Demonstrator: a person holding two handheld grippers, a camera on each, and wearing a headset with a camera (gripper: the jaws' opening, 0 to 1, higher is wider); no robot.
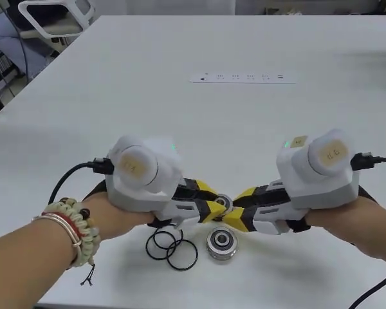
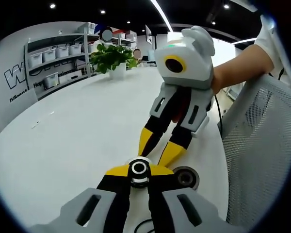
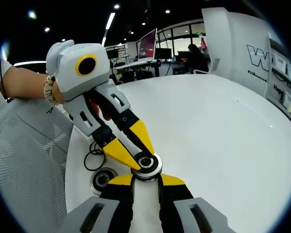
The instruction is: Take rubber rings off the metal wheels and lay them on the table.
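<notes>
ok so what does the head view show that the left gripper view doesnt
Head view adds: a white socket strip farther out on the table, beaded bracelets on the person's left wrist, and a white chair at the far corner.
Left gripper view adds: a potted plant, wall shelves of bins and a mesh chair back.
Shared: the left tool shut on a metal wheel, the right tool with its tips at that wheel, and a second wheel lying on the table.

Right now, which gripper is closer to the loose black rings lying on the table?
Left. The left gripper hangs close beside the rings; the right gripper sits farther off, past the loose wheel.
</notes>
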